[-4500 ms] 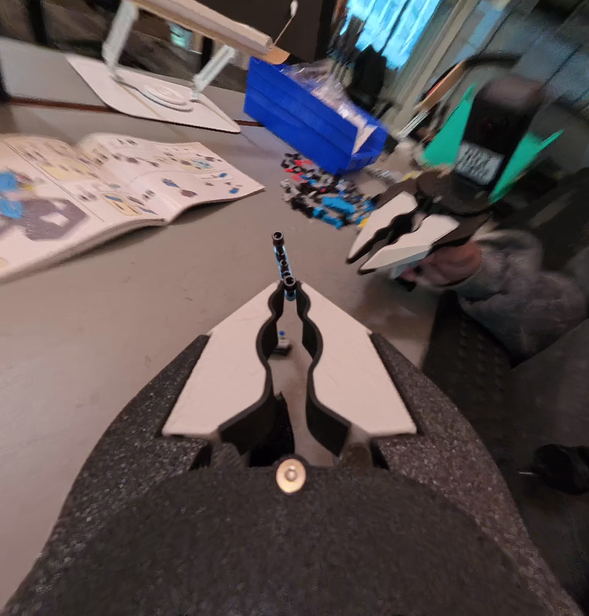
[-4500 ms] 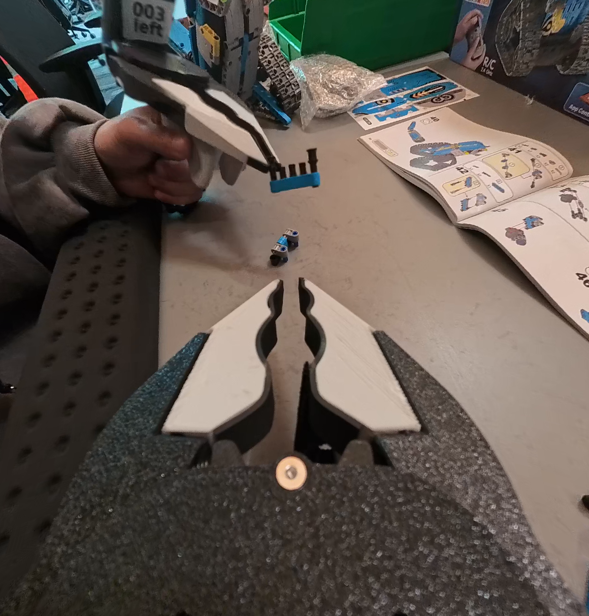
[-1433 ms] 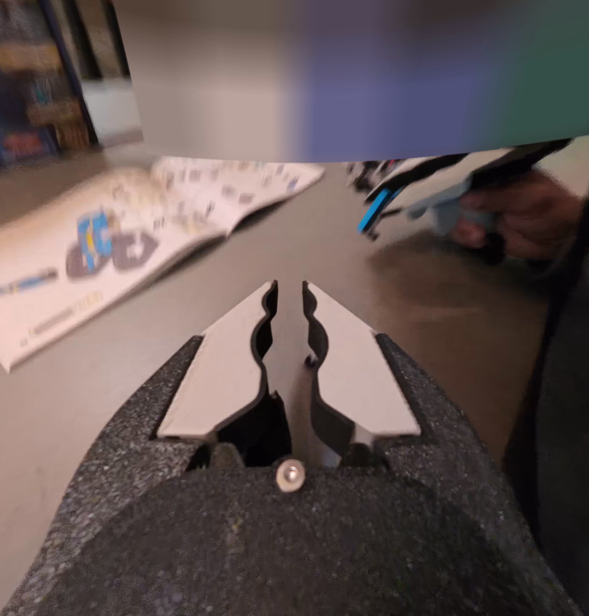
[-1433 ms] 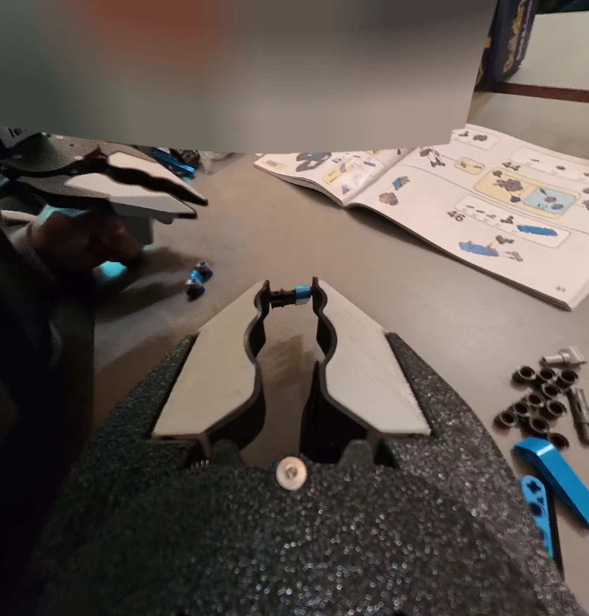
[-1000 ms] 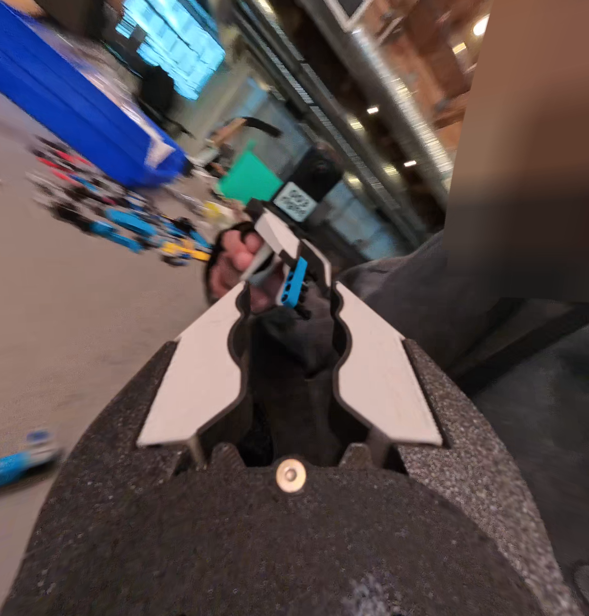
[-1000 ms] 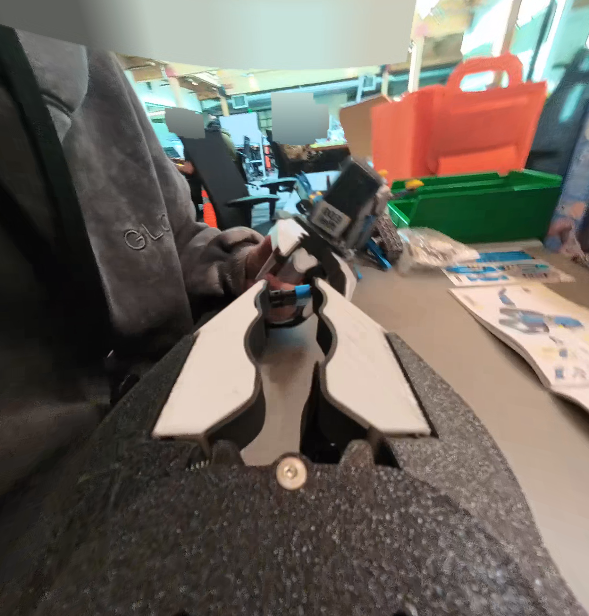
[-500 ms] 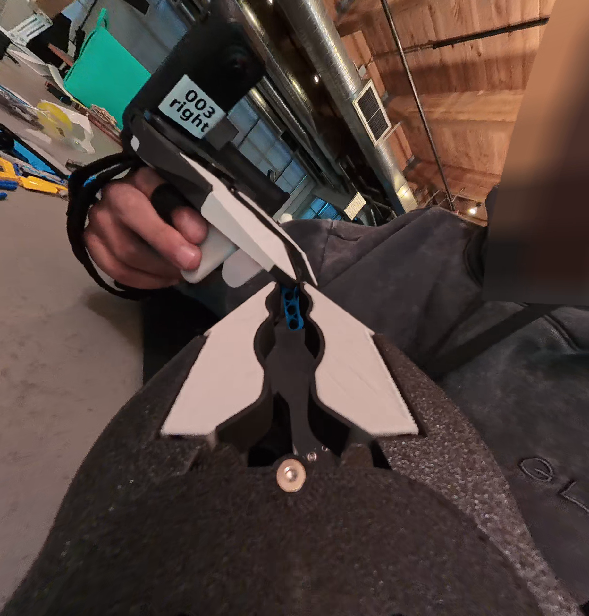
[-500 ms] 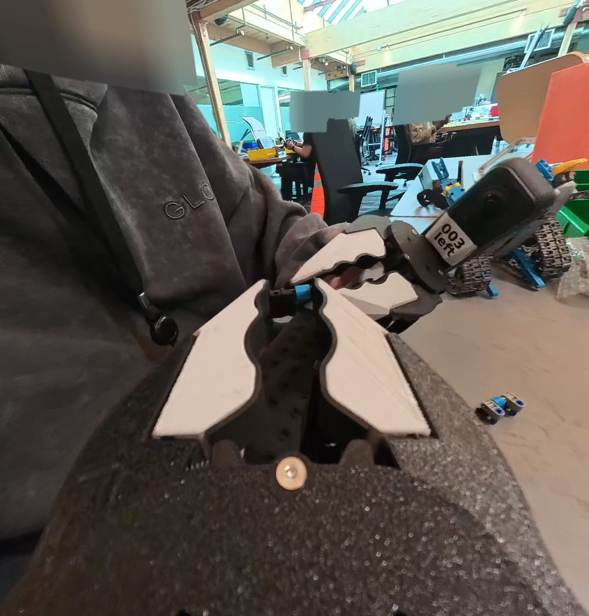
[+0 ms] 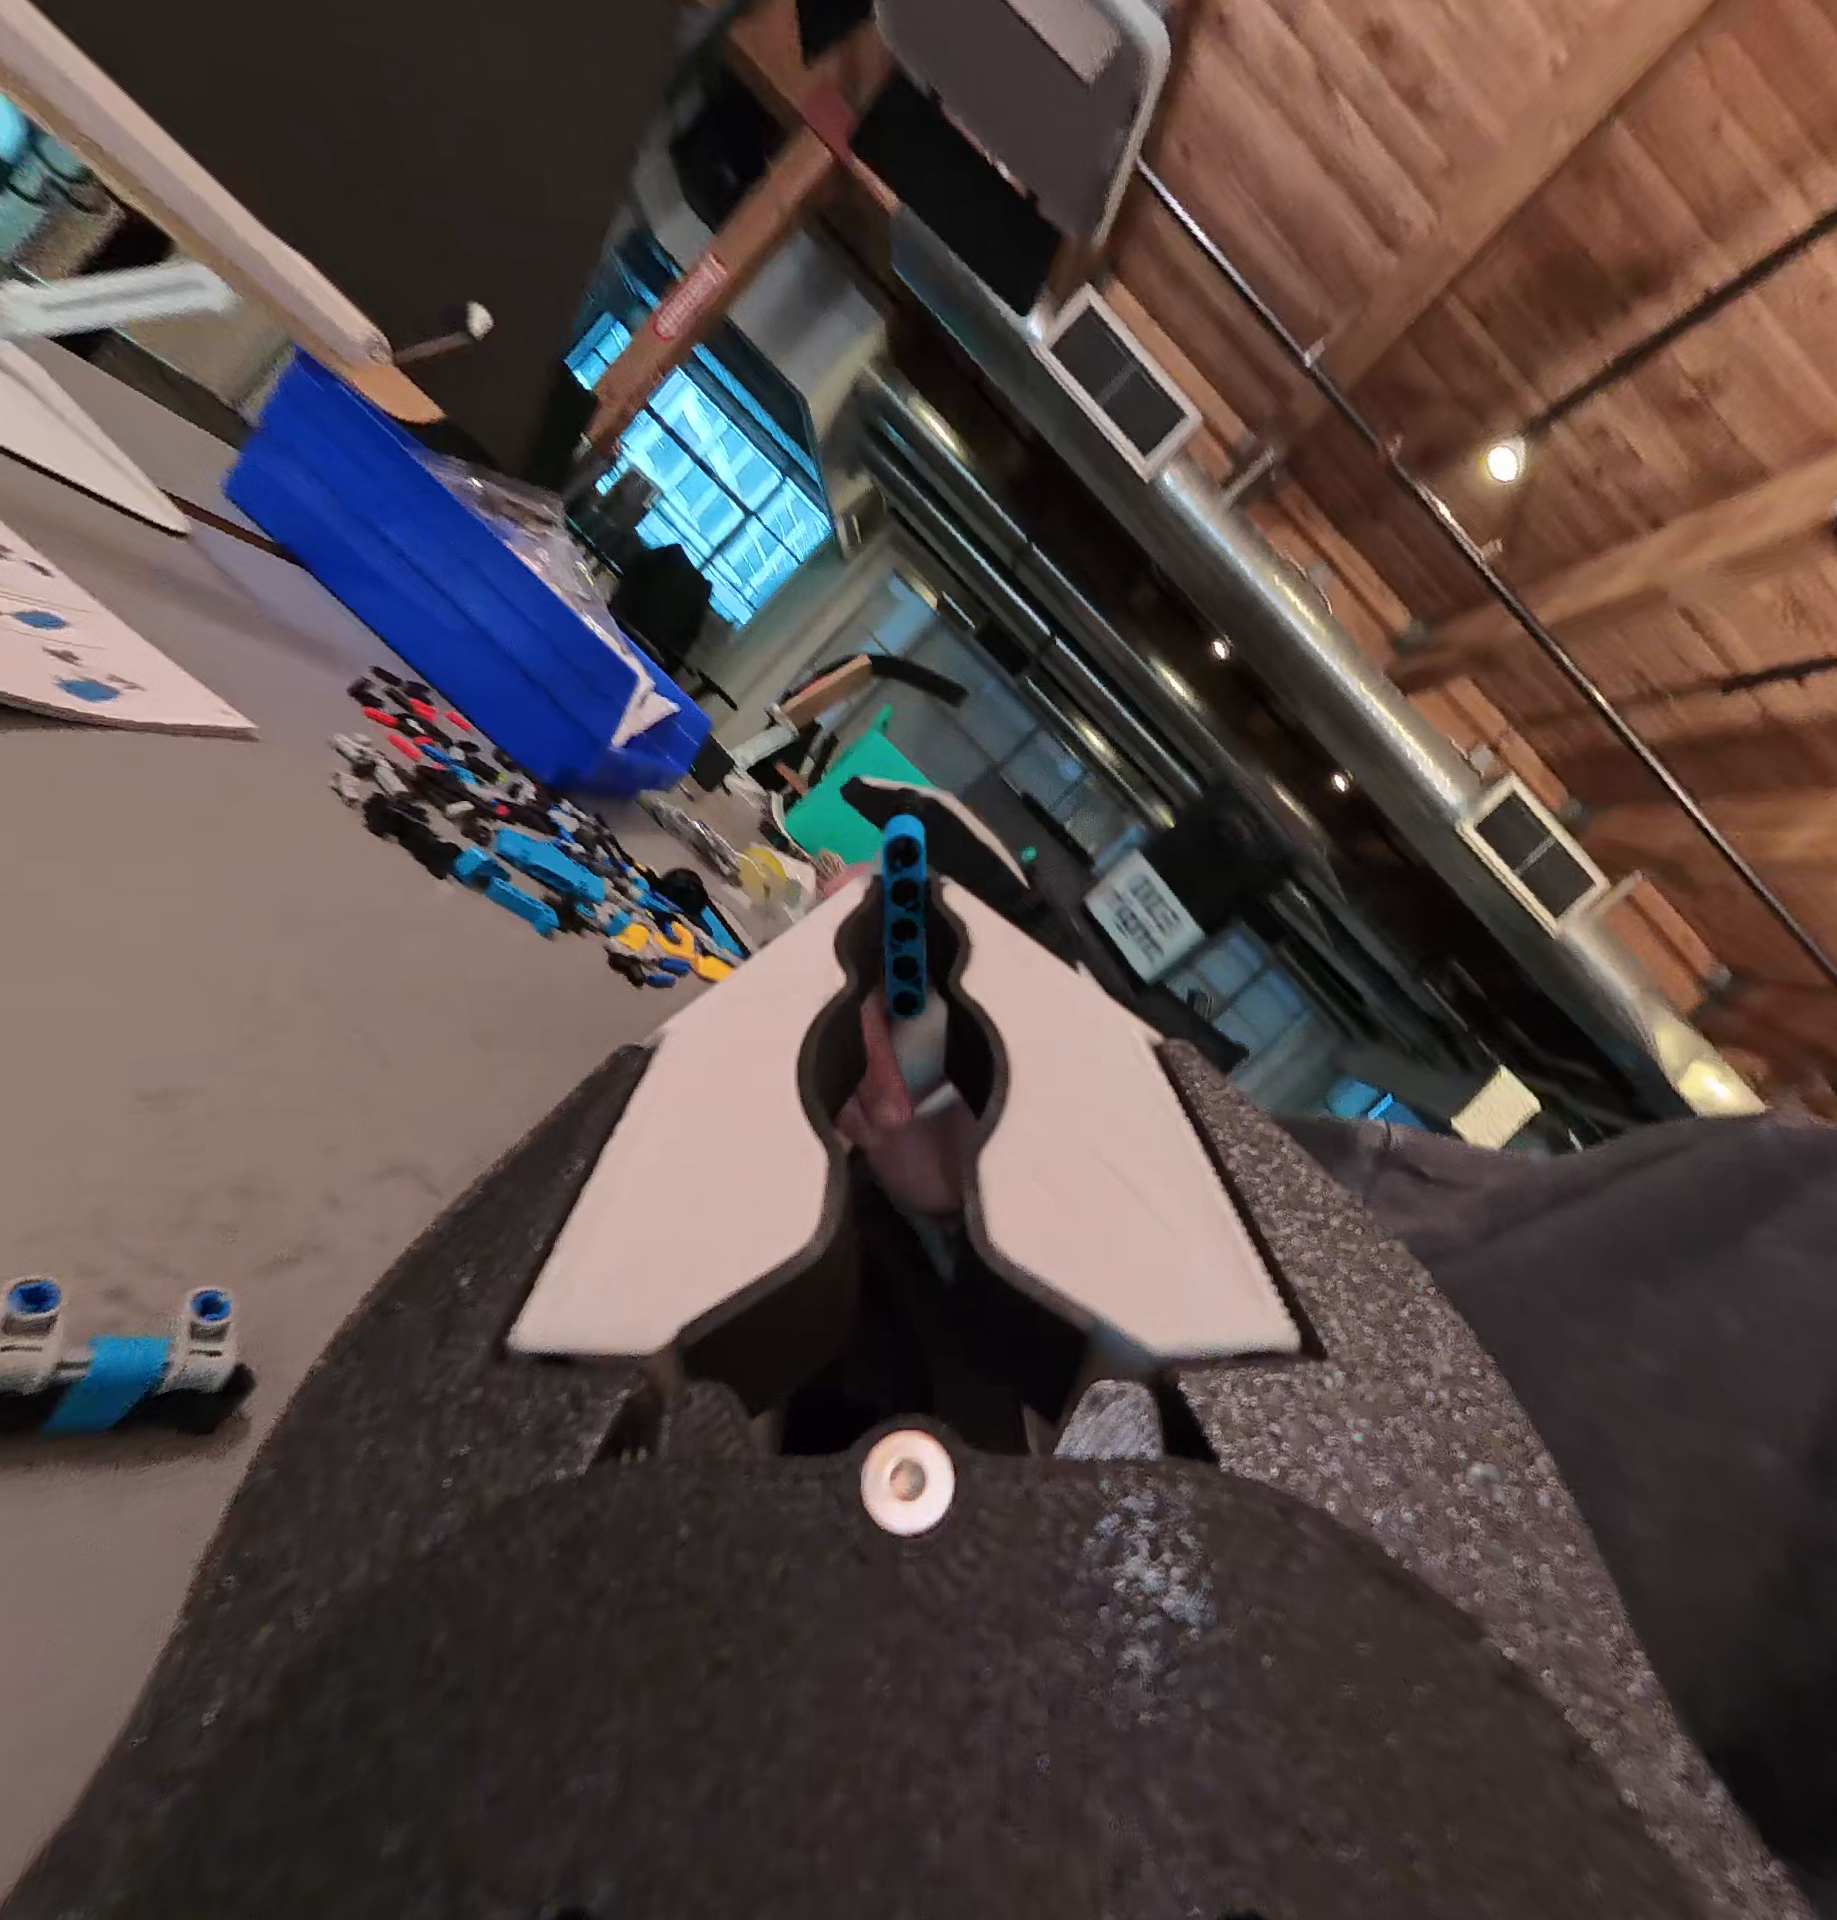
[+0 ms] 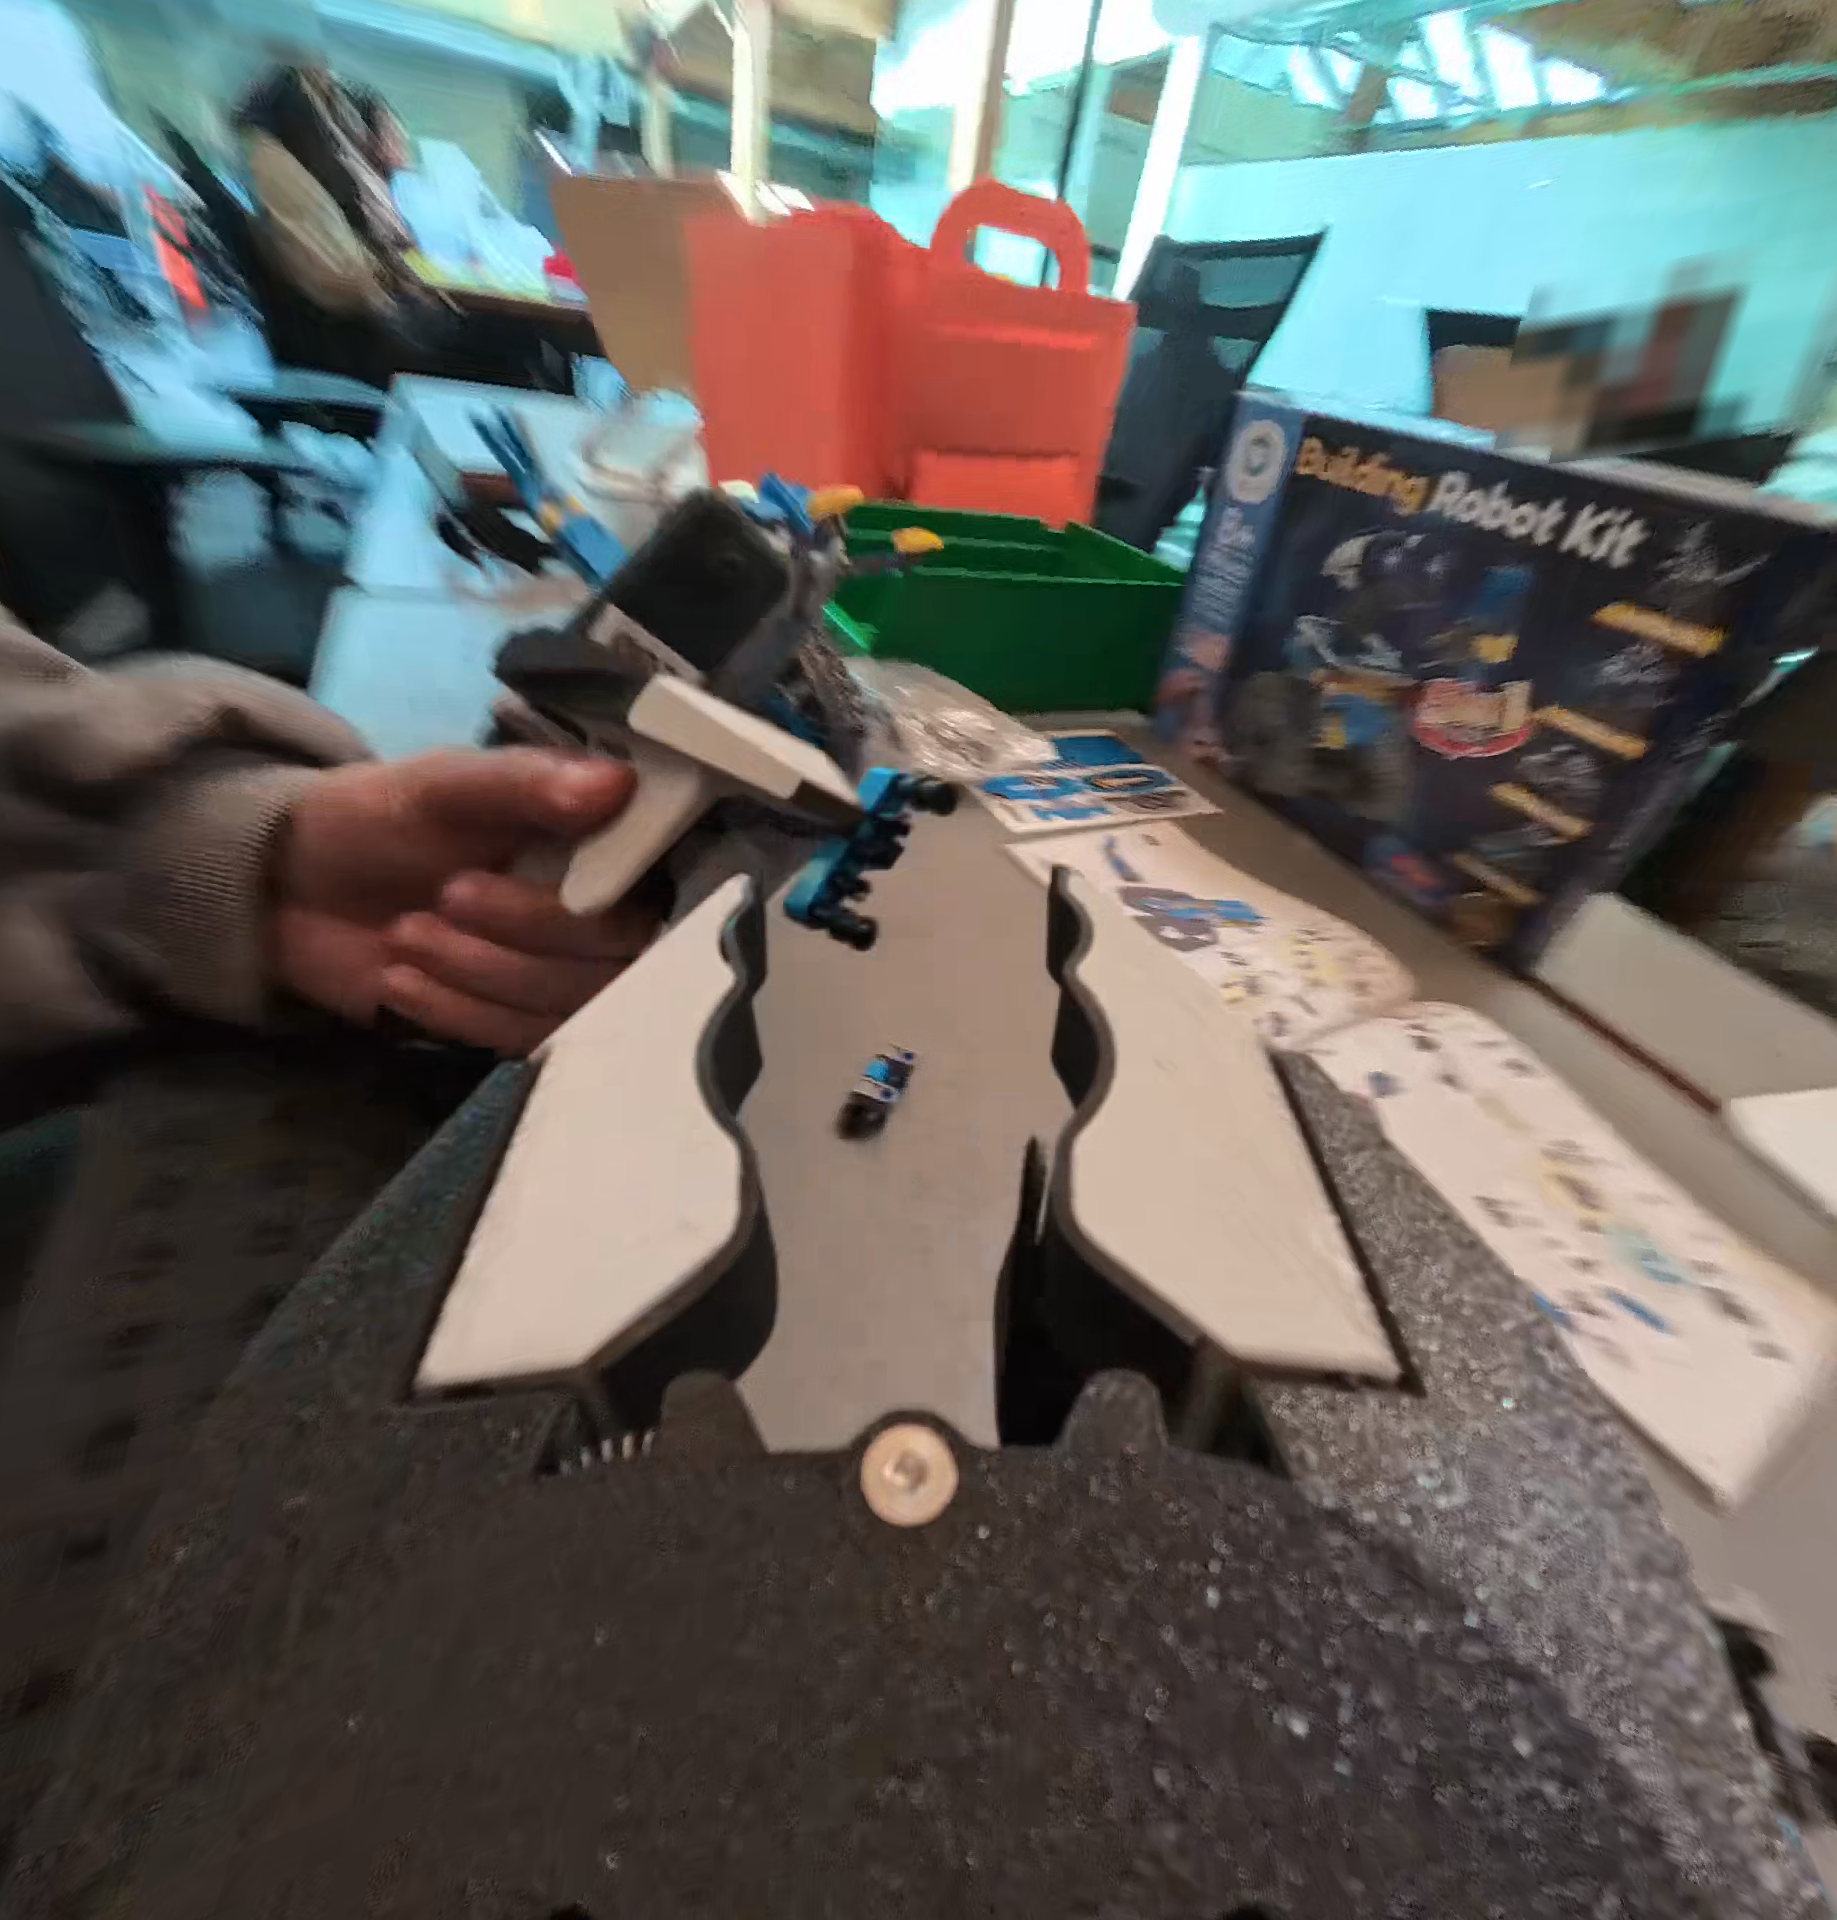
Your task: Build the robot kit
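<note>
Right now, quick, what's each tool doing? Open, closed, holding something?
Left tool: closed on the blue beam with black pins, held up off the grey table.
Right tool: open, holding nothing.

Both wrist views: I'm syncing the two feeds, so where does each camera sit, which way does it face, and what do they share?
Left wrist view: sits behind the left gripper, tilted up toward the ceiling; shows its fingers shut on a blue beam.
Right wrist view: sits behind the open right gripper, facing over the table to a kit box; shows a hand.
Shared: the blue beam, the small blue piece.
</note>
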Tool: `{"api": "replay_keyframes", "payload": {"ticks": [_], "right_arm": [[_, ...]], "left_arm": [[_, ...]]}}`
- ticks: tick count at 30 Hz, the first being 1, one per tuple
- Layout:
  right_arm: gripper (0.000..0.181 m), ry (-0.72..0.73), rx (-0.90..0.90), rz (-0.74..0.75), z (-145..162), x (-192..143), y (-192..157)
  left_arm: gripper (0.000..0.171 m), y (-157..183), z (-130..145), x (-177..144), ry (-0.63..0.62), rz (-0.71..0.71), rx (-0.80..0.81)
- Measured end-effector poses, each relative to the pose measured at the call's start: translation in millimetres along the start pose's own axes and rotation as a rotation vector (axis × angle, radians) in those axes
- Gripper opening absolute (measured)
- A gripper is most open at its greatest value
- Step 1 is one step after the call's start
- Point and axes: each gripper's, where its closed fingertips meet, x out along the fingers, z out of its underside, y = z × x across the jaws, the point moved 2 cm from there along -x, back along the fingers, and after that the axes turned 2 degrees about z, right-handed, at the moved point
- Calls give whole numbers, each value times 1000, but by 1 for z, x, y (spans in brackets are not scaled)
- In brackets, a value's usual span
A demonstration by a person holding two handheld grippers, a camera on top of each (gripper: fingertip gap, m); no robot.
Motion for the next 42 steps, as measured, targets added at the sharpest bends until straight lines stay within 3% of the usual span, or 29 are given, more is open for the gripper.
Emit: {"api": "replay_keyframes", "payload": {"ticks": [2,4,6,8,13,19,23,29,34,37,40,42], "right_arm": [[55,-75,-116,156,10,13,-5],[44,-112,-223,269,16,20,-6],[42,-126,-286,335,14,22,-5],[27,-118,-257,309,13,23,-9],[24,-121,-216,262,12,20,-6],[24,-72,-321,-48,12,5,-19],[24,-131,-379,-89,21,-2,-18],[24,-159,-423,-281,22,-17,-32],[24,-162,-486,-169,21,-20,-17],[24,-153,-432,-156,22,-19,-13],[25,-203,-430,-28,27,-9,-3],[40,-180,-410,42,22,-2,-3]], "left_arm": [[6,-2,-3,0,37,10,-43],[6,-4,-3,1,68,21,-84],[6,-5,-5,1,99,24,-101],[5,-5,-4,3,104,23,-103],[6,-4,-2,5,84,43,-113],[7,9,26,17,-173,94,-52],[6,6,37,19,-278,88,-43],[6,18,53,20,-406,150,17],[9,12,37,15,-312,126,-23],[6,6,34,15,-293,68,36],[6,-4,26,11,-251,-15,83],[6,-8,22,9,-228,-44,85]]}}
